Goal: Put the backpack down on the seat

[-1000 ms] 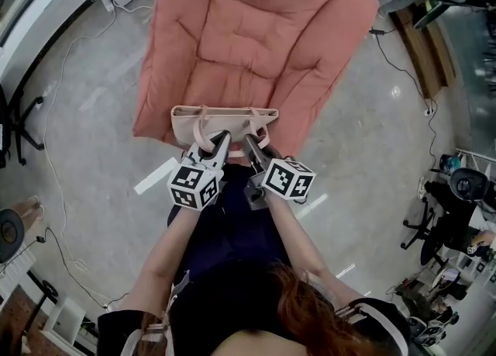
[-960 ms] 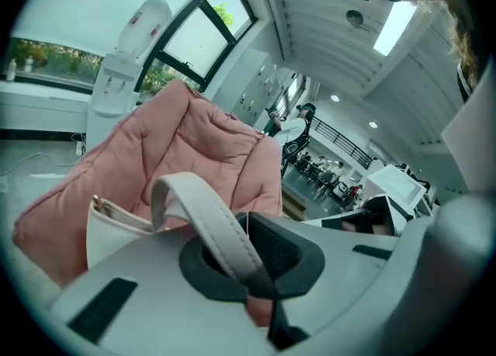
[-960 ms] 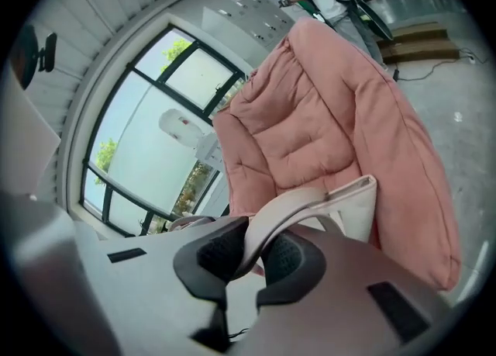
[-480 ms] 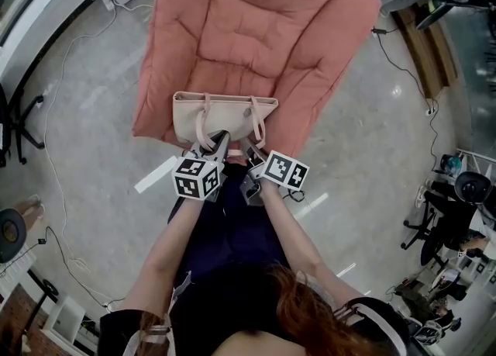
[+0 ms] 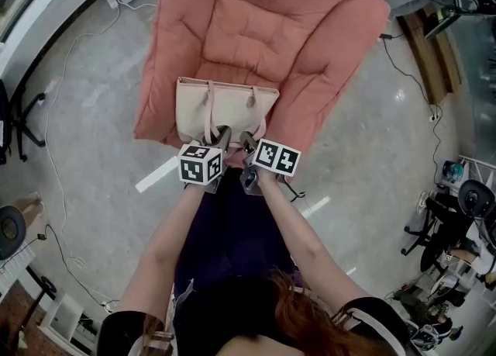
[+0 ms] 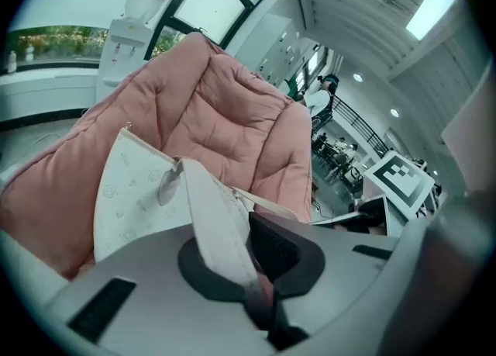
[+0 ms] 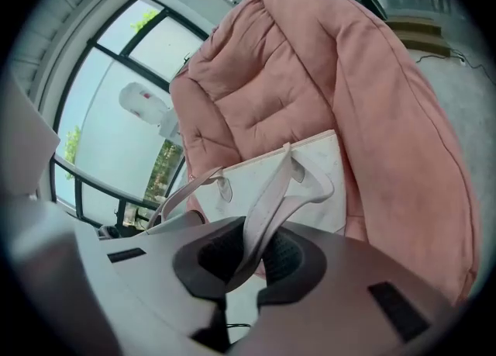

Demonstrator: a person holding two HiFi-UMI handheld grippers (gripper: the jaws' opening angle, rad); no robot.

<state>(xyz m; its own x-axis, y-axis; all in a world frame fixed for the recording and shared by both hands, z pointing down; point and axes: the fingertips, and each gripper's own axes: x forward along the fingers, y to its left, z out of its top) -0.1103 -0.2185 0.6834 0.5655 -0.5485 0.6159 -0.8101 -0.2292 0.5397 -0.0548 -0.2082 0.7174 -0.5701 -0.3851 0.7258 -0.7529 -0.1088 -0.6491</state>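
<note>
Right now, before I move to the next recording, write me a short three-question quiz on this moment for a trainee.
1. True or false: the left claw is shut on a strap of the cream bag.
2. What does the right claw hold? A) a floor cable B) the bag's other strap C) nothing
3. Fill in: the quilted seat behind the bag is ____ in colour.

Key: 1 true; 2 B; 3 pink.
</note>
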